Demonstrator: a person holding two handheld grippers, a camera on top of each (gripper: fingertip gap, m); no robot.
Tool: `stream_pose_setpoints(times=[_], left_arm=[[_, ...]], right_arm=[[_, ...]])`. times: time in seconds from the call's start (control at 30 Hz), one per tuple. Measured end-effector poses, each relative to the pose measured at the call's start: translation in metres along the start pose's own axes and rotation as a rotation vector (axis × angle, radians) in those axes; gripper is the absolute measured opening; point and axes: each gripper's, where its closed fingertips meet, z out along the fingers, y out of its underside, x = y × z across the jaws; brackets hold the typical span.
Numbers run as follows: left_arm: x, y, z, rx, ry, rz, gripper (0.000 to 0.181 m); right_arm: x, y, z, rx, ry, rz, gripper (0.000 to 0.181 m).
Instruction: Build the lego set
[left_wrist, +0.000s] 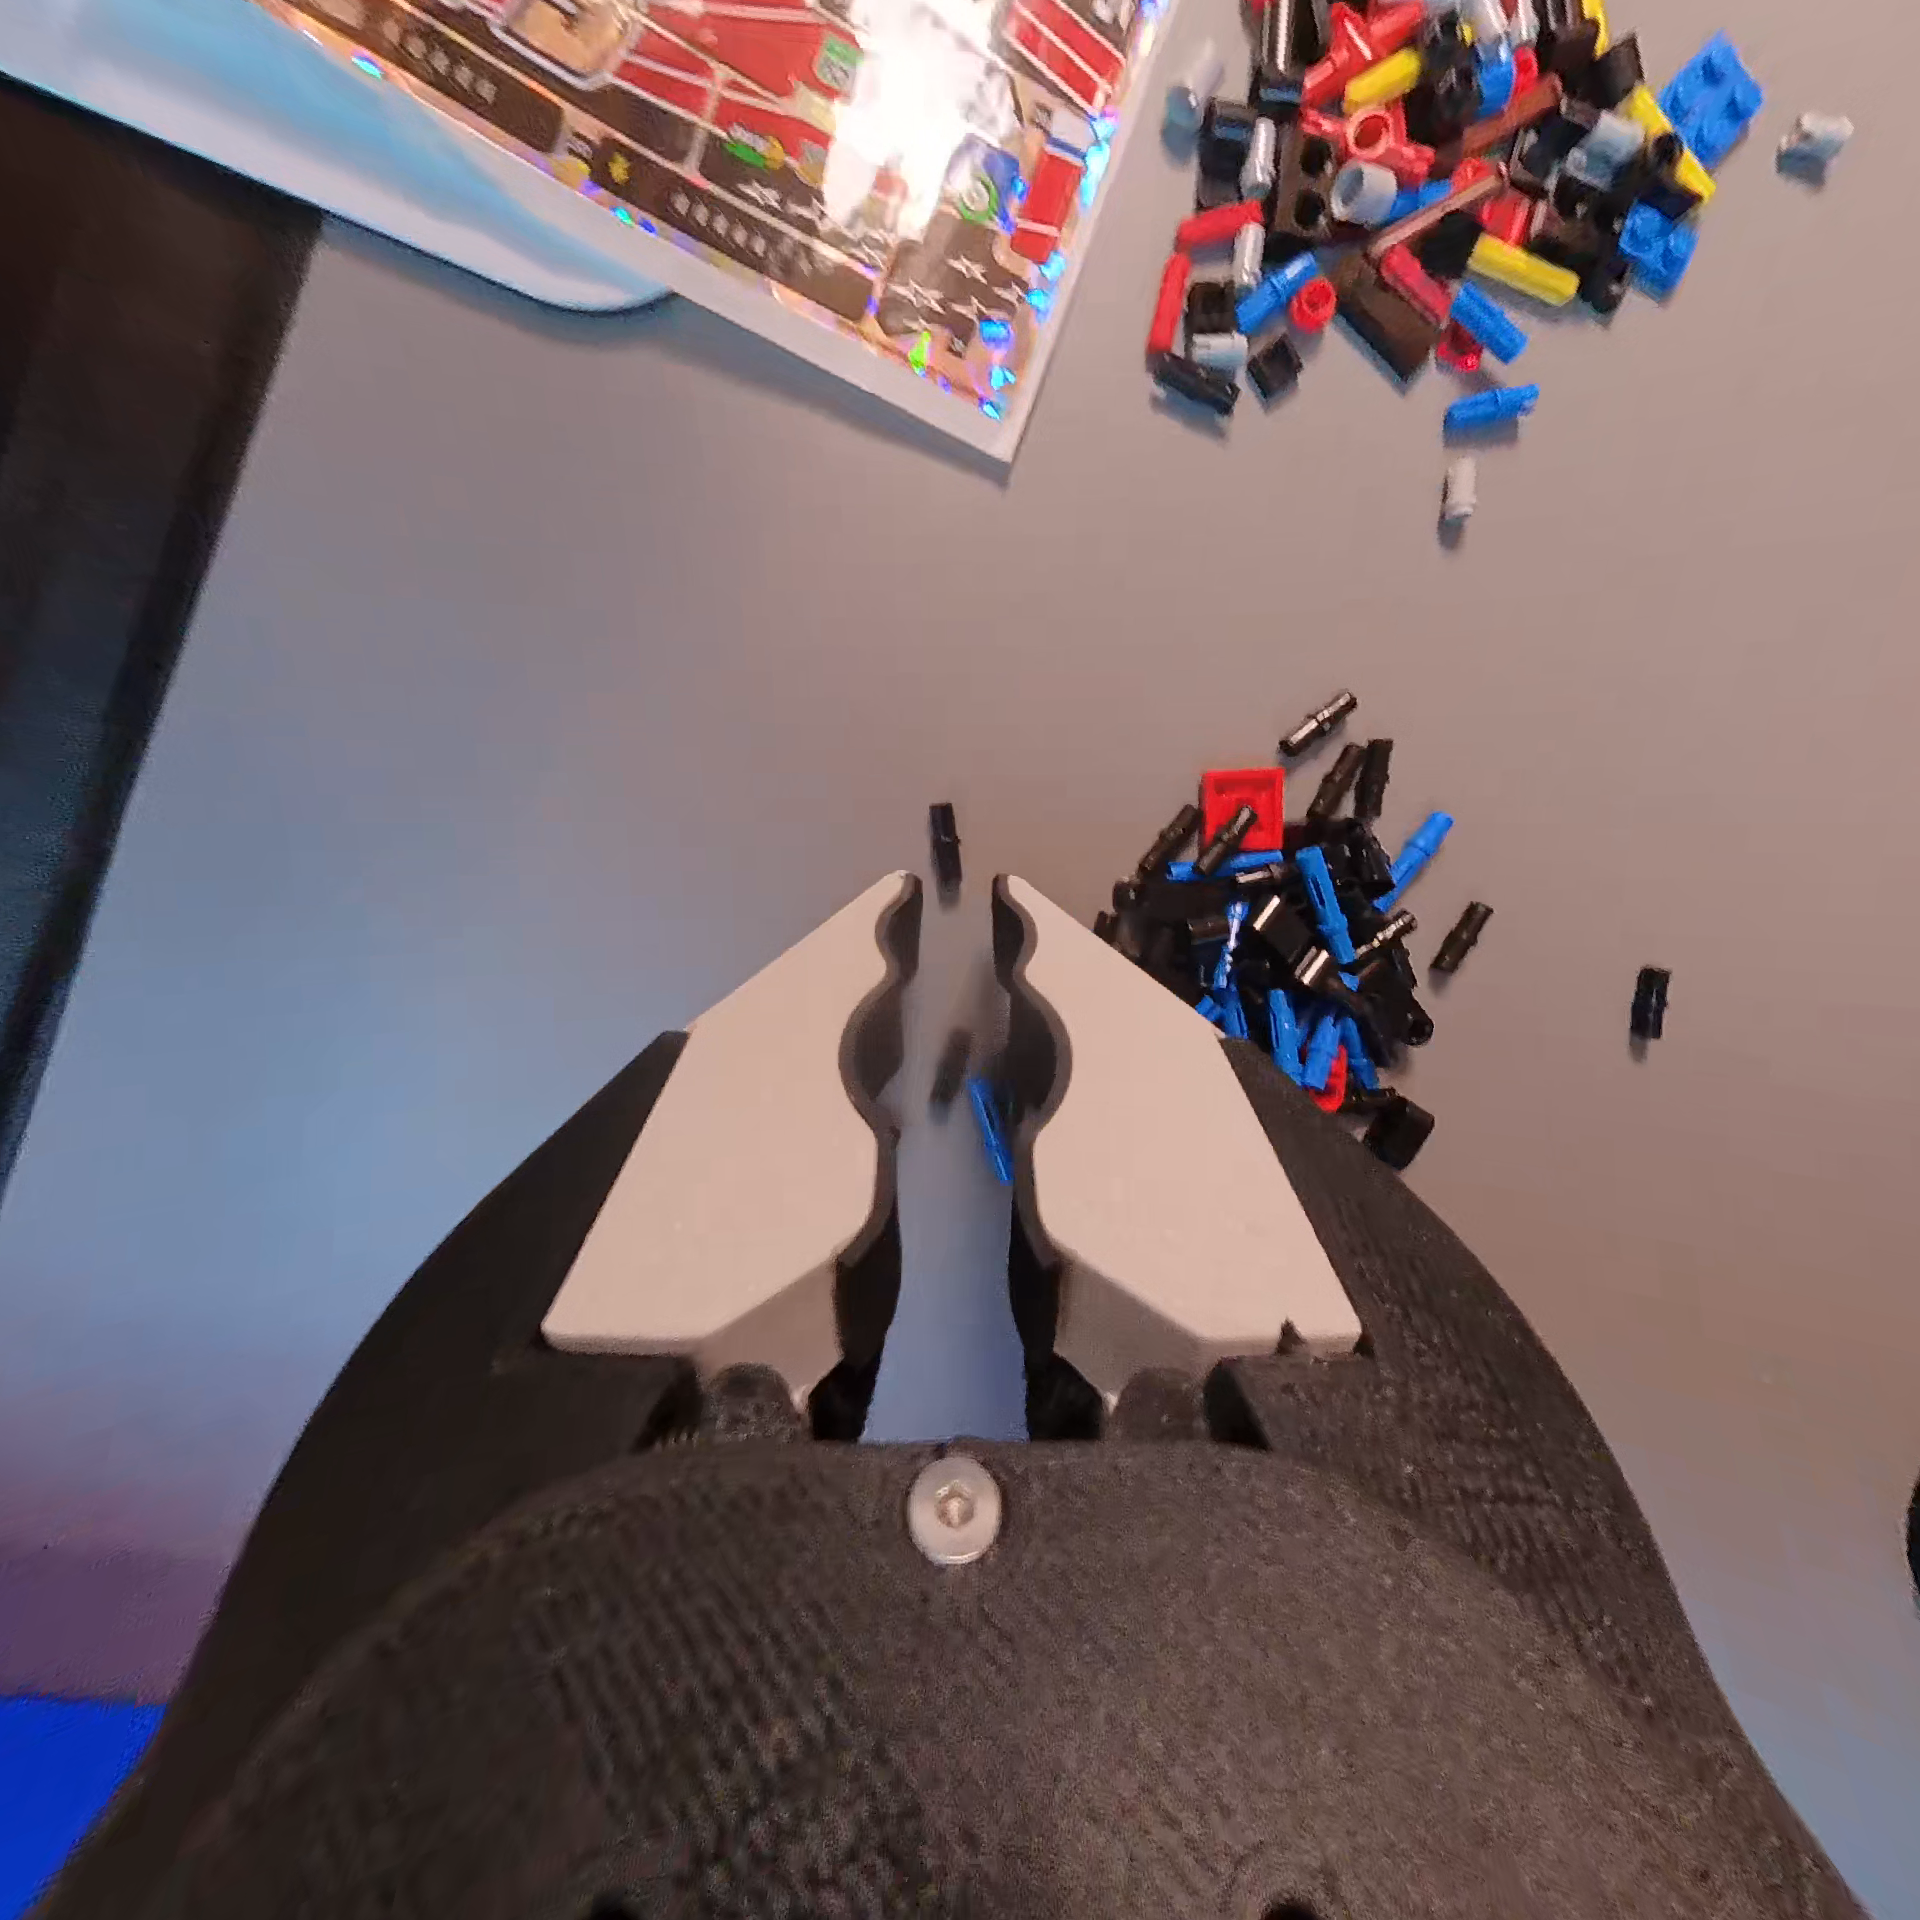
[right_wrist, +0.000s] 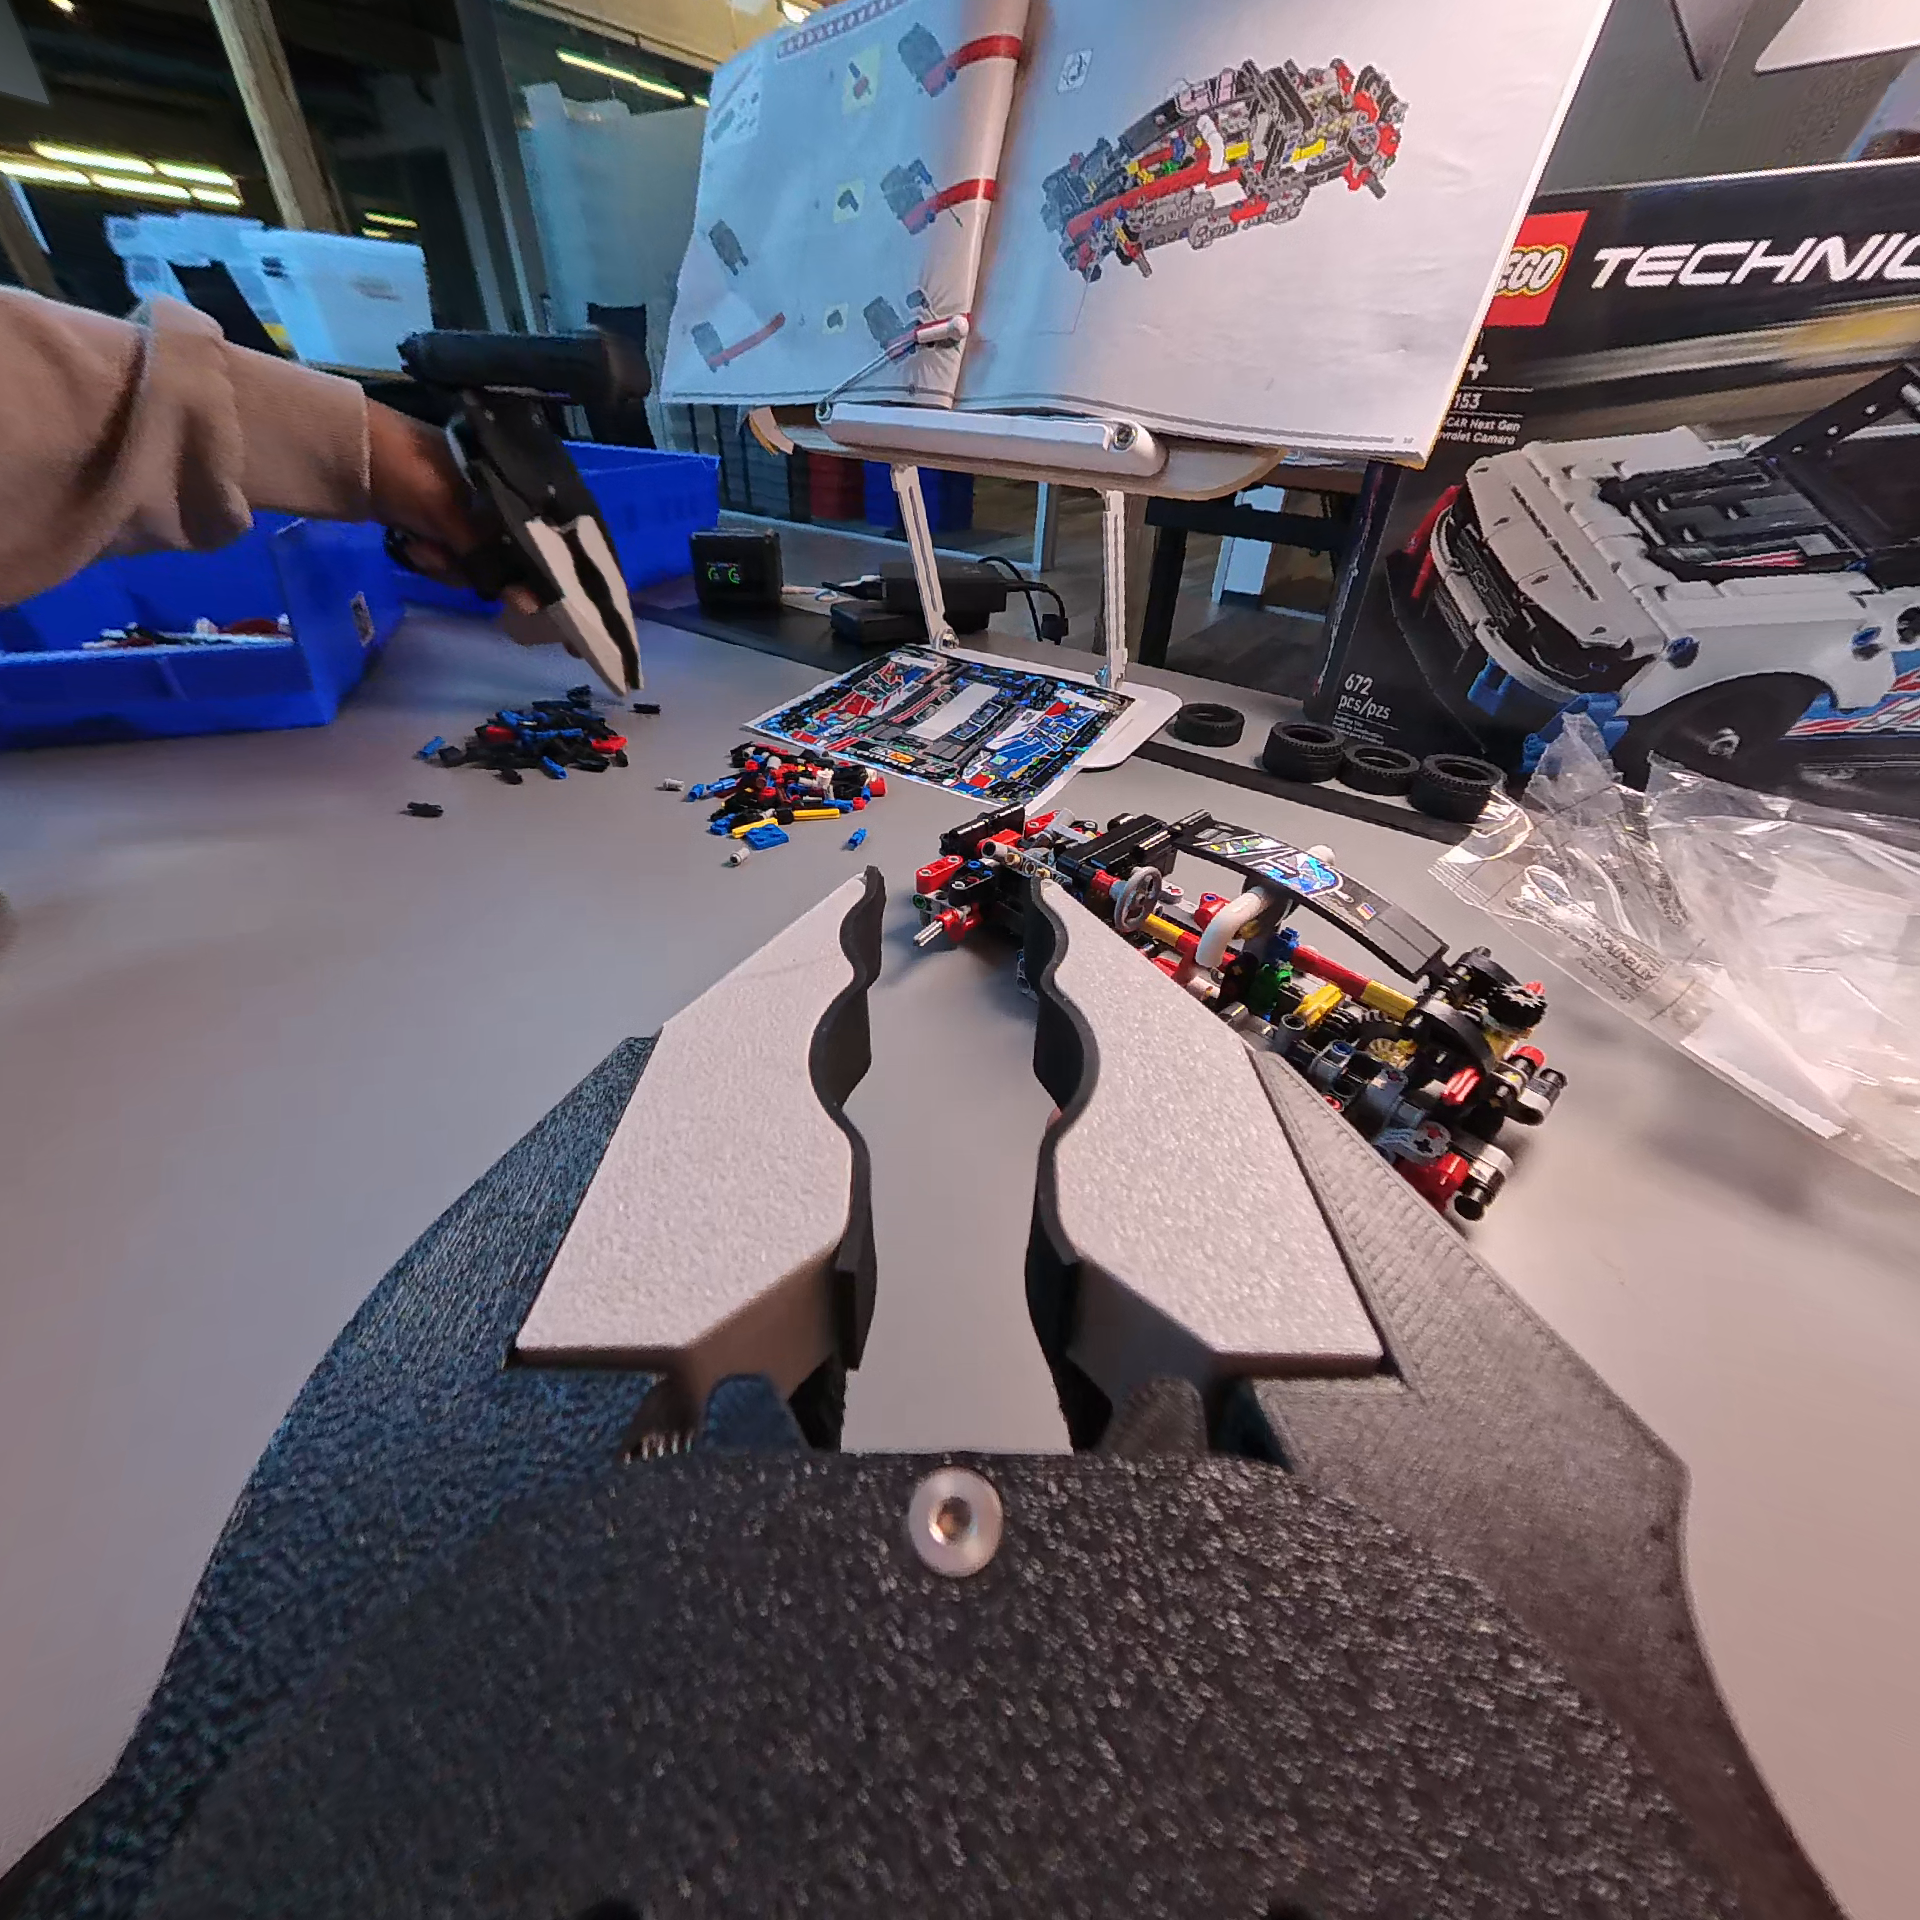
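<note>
My left gripper (left_wrist: 956, 888) points down at the grey table, its jaws a narrow gap apart and holding nothing. A black pin (left_wrist: 943, 836) lies just past its tips. A blue pin (left_wrist: 992, 1127) and a blurred black piece (left_wrist: 951, 1065) show in the gap between the fingers. A pile of black and blue pins (left_wrist: 1288, 935) lies just to its right. My right gripper (right_wrist: 956, 894) is open and empty, low over the table. Its right finger stands in front of the left end of the partly built car chassis (right_wrist: 1247, 956). The left gripper (right_wrist: 613, 665) also shows in the right wrist view, above the pin pile (right_wrist: 540, 738).
A mixed pile of coloured parts (left_wrist: 1455, 187) and a sticker sheet (left_wrist: 727, 156) lie farther back. An instruction booklet (right_wrist: 1143, 208) stands on a stand. The set's box (right_wrist: 1714, 520), several tyres (right_wrist: 1371, 764) and plastic bags (right_wrist: 1714, 914) are at the right. Blue bins (right_wrist: 187, 665) are at the left. About 45 cm separates my left fingertips from my right.
</note>
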Motion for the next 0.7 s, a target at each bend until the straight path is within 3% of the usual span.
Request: stream_pose_setpoints(times=[0.1,0.27,0.53,0.7], left_arm=[[0.000,-0.004,0.006,0.009,0.005,-0.006,0.018],[0.005,-0.001,0.013,-0.030,0.018,0.026,0.004],[0.032,0.026,0.002,-0.152,0.123,0.061,0.006],[0.044,-0.002,-0.015,-0.009,0.101,0.068,0.020]], right_arm=[[0.001,0.000,-0.001,0.000,0.004,0.000,0.024],[0.004,-0.001,-0.003,0.007,0.018,0.010,0.024],[0.000,-0.001,-0.002,0.008,0.004,0.001,0.023],[0.000,-0.001,-0.003,0.010,0.005,0.002,0.023]])
